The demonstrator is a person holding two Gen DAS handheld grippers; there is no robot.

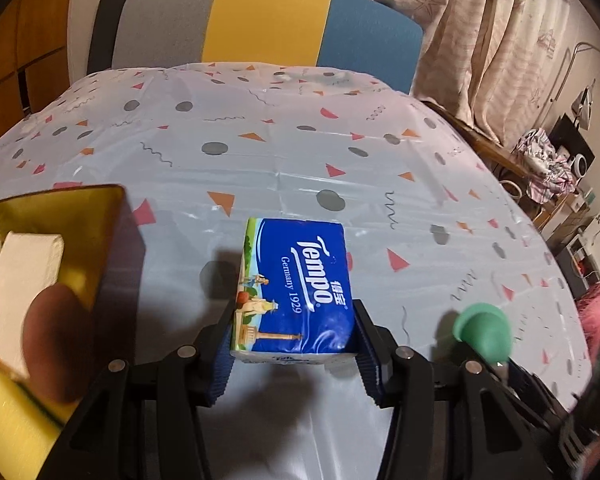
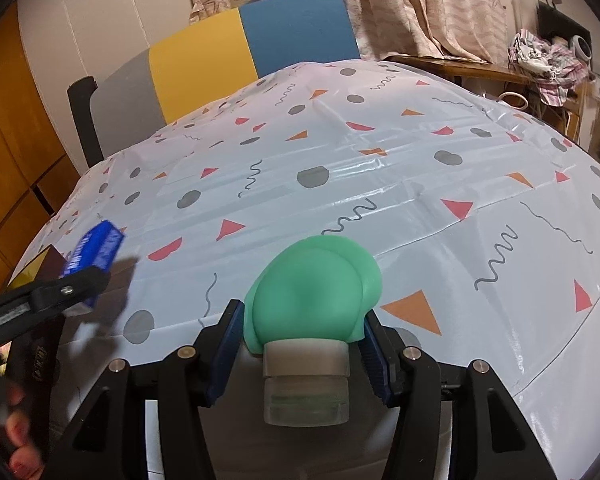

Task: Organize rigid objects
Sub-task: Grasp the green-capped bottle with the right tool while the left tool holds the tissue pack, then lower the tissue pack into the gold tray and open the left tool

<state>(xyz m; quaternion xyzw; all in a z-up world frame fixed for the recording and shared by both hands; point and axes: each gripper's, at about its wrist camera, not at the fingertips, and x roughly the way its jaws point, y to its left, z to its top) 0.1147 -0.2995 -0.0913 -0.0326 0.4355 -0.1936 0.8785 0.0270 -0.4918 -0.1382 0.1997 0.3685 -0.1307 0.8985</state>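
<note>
Holding two things at once, I have each gripper loaded above the patterned tablecloth. My left gripper is clamped across the short sides of a blue Tempo tissue pack, pads pressed on its flanks near the closer end, so most of the pack sticks out forward and its printed face looks up at the lens. I judge that grip sensible for a soft-wrapped pack: squeezing the narrow width keeps it from buckling, and the free front end can go in first.

To the left, close beside the pack, sits a gold-lined box with its dark wall facing me; a white tissue roll already lies inside, and a brown rounded thing in front of it is too blurred for me to name. That box reads as the collecting place, so I expect the pack belongs there, next to the roll.

My right gripper is closed on a green-capped jar, the pads pinching the soft green cap at its base while the clear glass body points back toward the camera. It hangs over bare cloth, well apart from the box, which from this side shows only as a corner beyond the left gripper. Seemingly I keep it parked there so the left side has room to work first.

A striped chair stands behind the table.
</note>
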